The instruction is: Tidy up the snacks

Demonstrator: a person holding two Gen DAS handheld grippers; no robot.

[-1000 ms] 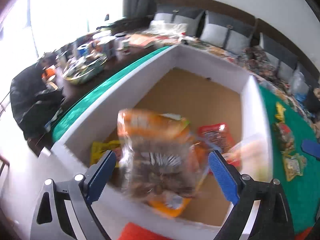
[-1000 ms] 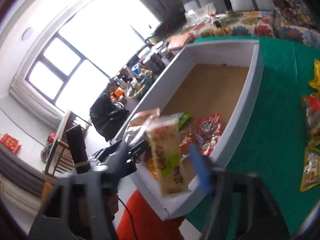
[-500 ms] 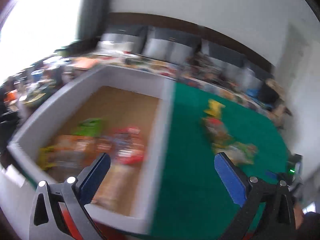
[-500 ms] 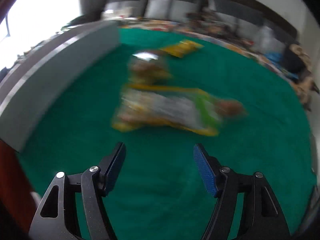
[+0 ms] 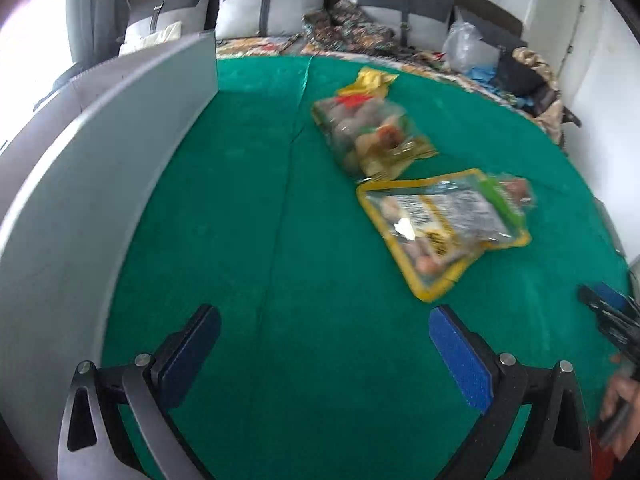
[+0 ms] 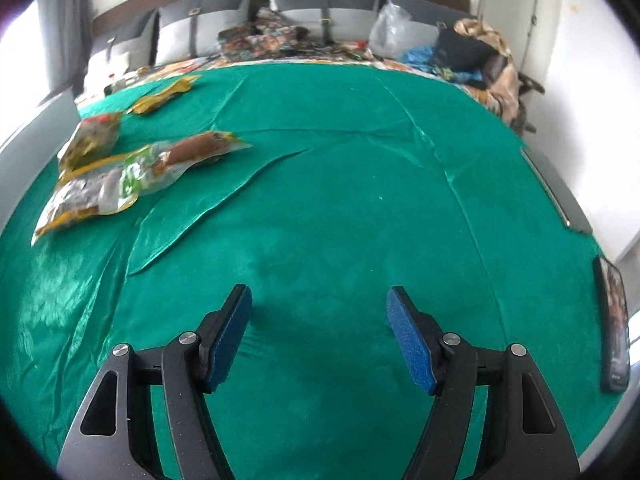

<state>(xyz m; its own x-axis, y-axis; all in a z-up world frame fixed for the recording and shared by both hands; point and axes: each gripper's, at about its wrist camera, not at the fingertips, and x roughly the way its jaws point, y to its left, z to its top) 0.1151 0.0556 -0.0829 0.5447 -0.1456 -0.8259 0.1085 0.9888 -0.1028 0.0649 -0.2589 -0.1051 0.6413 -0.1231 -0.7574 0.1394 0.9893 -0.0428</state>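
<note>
My left gripper point(image 5: 324, 320) is open and empty above the green cloth point(image 5: 248, 220). Ahead and to its right lie a yellow-edged snack bag point(image 5: 444, 224), a clear bag with green trim point(image 5: 372, 136) and a small yellow packet point(image 5: 370, 80). The white box's wall point(image 5: 100, 152) rises at the left. My right gripper point(image 6: 318, 300) is open with nothing between its fingers, over bare cloth. In its view the yellow-edged bag point(image 6: 100, 188), the clear bag point(image 6: 92, 136) and the yellow packet point(image 6: 164, 96) lie far to the left.
A dark phone point(image 6: 614, 320) lies at the cloth's right edge. A sofa with grey cushions point(image 6: 320, 4), patterned fabric and a clear plastic bag point(image 6: 390, 28) runs along the back. The right gripper point(image 5: 604, 300) and the hand point(image 5: 618, 404) holding it show at the left wrist view's right edge.
Both grippers swung right, from above the box to over the green cloth. The orange bag between the left fingers and the pale packet in the right are gone; both now hold nothing.
</note>
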